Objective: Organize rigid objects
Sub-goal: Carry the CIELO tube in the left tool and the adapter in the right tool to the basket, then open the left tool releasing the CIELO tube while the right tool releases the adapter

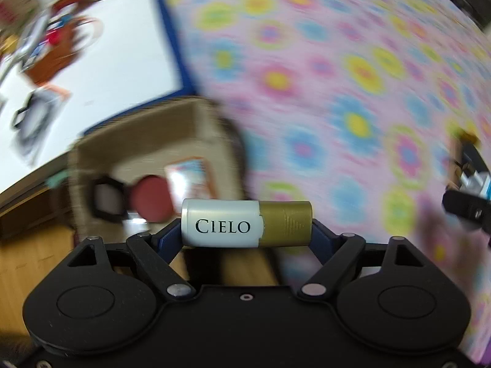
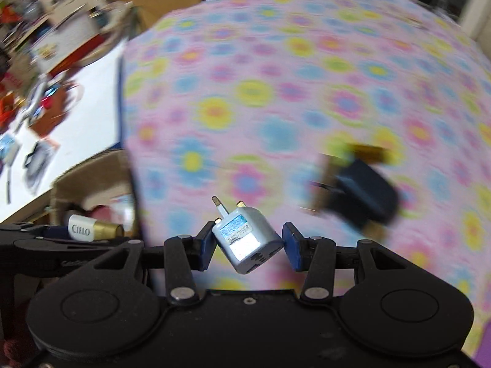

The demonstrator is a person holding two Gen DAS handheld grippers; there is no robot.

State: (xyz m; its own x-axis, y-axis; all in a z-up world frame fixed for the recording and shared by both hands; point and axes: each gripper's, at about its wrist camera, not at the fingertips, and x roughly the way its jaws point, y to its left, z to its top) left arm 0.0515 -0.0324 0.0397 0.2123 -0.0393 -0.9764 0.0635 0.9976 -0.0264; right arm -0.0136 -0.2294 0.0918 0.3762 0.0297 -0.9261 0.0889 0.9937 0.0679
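Flowered pink cloth covers the tabletop point(image 2: 276, 92); an open brown cardboard box point(image 1: 138, 141) sits off its left edge. Your left tongs point(image 1: 247, 230), nearer the box, grip a white-and-gold cylindrical container point(image 1: 247, 228) crosswise; your right tongs point(image 2: 247, 245) clamp a silver plastic travel adapter point(image 2: 245, 242), prongs forward.

Left tongs point(image 1: 246, 228) at lower centre of frame, blue pads clamped on a small bottle's point(image 1: 246, 228) ends. Right tongs point(image 2: 247, 245) likewise low and central, pinching a tilted plug adapter point(image 2: 245, 242).
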